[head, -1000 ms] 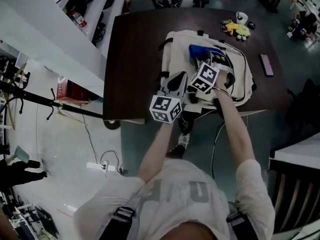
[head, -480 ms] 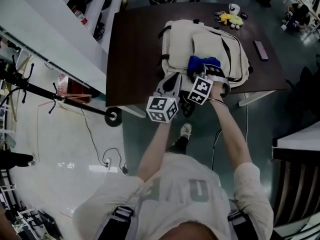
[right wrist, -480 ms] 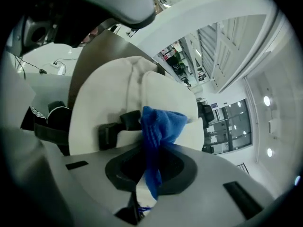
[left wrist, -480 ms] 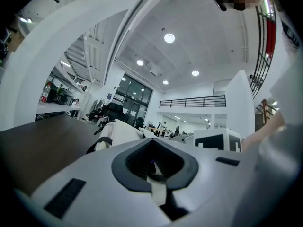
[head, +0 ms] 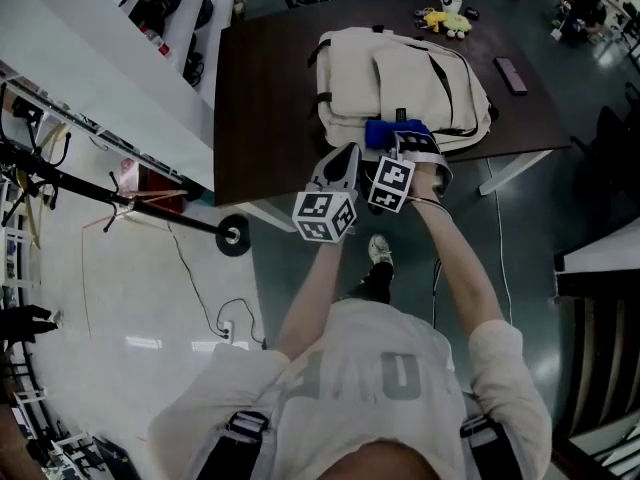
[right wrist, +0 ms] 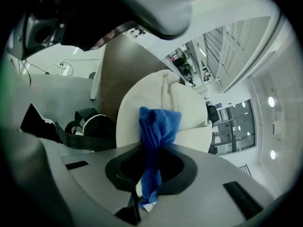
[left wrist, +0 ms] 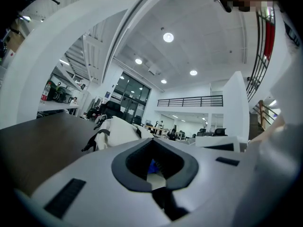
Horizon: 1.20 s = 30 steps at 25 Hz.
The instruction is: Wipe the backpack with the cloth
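A cream backpack (head: 400,78) lies flat on the dark brown table (head: 265,98). My right gripper (head: 402,148) is shut on a blue cloth (head: 393,132), which rests at the backpack's near edge. In the right gripper view the blue cloth (right wrist: 158,126) hangs bunched from the closed jaws of the right gripper (right wrist: 150,171), with the backpack (right wrist: 187,105) just beyond. My left gripper (head: 343,163) hovers at the table's near edge, left of the cloth, off the backpack. The left gripper (left wrist: 154,169) looks shut and empty; the backpack (left wrist: 116,129) lies ahead of it.
A yellow soft toy (head: 445,20) and a flat dark object (head: 510,75) lie at the table's far right. Office chairs stand behind the table. A white counter (head: 90,78) runs along the left, and a black wheeled stand (head: 232,235) sits on the floor near the table's corner.
The right gripper has dragged the blue cloth from the middle of the backpack back to its near edge. The left gripper has stayed beside it.
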Tool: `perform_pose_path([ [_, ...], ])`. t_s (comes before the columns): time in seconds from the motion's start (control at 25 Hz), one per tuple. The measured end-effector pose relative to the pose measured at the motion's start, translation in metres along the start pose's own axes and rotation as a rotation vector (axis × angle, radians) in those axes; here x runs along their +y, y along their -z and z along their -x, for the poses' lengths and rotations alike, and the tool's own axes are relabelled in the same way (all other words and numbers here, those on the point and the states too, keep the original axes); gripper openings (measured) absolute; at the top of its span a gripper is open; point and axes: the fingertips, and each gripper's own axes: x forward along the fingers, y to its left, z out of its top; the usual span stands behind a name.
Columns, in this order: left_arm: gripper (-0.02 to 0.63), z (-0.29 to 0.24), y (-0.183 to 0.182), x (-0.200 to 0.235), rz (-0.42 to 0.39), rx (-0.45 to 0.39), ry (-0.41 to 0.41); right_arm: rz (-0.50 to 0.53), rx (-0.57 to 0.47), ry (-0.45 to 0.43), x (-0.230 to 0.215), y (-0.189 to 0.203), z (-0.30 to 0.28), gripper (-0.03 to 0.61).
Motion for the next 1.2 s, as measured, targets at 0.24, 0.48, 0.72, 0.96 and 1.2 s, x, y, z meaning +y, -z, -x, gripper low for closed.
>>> perform_pose_path([
  [0.24, 0.005, -0.003, -0.007, -0.013, -0.016, -0.012, 0.037, 0.025, -0.016, -0.013, 0.016, -0.004, 0.010, 0.041],
  [0.48, 0.005, -0.015, -0.018, -0.013, -0.023, -0.030, 0.029, -0.004, -0.098, -0.087, 0.010, -0.003, 0.018, 0.041],
  [0.72, 0.005, -0.057, -0.035, -0.016, -0.028, -0.057, 0.036, 0.038, -0.136, -0.022, -0.054, 0.012, 0.013, 0.043],
  [0.96, 0.005, -0.109, -0.039, -0.018, -0.011, -0.058, 0.041, -0.040, -0.112, 0.081, -0.160, 0.054, -0.014, 0.041],
  [1.2, 0.005, -0.167, -0.016, -0.016, 0.027, 0.006, 0.037, -0.142, -0.100, 0.094, -0.242, 0.083, -0.066, 0.043],
])
